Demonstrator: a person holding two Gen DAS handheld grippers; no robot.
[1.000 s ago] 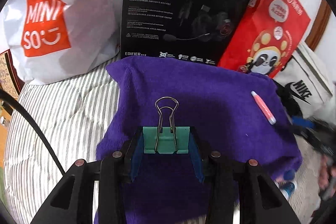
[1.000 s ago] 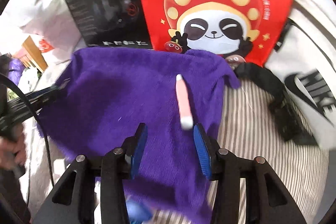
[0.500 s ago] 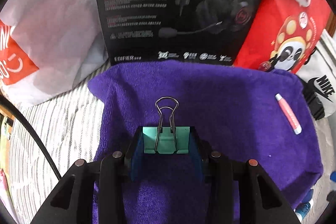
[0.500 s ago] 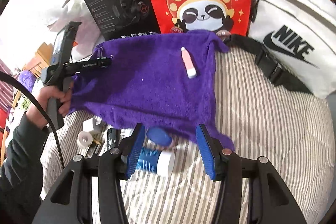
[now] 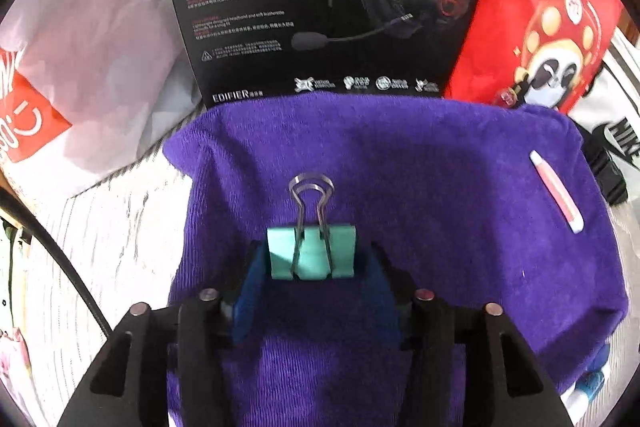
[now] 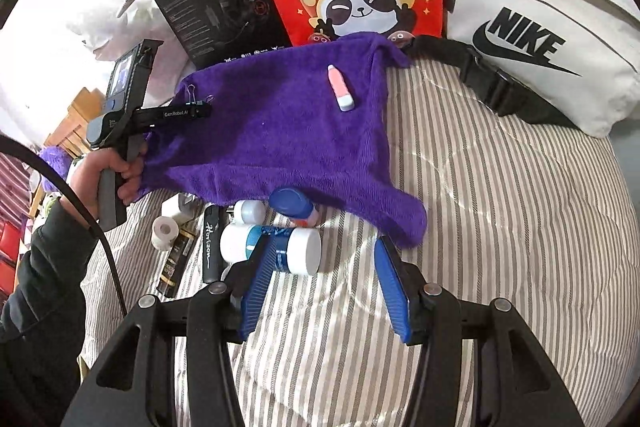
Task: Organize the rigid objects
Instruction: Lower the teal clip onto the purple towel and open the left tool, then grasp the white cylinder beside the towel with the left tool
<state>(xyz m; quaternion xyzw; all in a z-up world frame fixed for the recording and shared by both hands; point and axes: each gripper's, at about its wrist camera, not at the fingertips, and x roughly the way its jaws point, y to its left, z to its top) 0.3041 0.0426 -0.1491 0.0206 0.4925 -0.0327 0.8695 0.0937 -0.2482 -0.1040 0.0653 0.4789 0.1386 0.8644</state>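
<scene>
The left hand-held gripper (image 5: 312, 263) has just been opening, its blue pads standing clear of the teal binder clip (image 5: 311, 257) between them, over the purple towel (image 5: 400, 187); the right hand-held gripper (image 6: 320, 279) gapes empty above the striped bed (image 6: 500, 227); a white-capped blue bottle (image 6: 272, 249) lies at its left fingertip.

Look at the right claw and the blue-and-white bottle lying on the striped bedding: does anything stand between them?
Nothing visible does. The right claw is open, and the blue-and-white bottle lies just ahead of its left finger on bare striped bedding. The purple towel lies beyond the bottle.
</scene>
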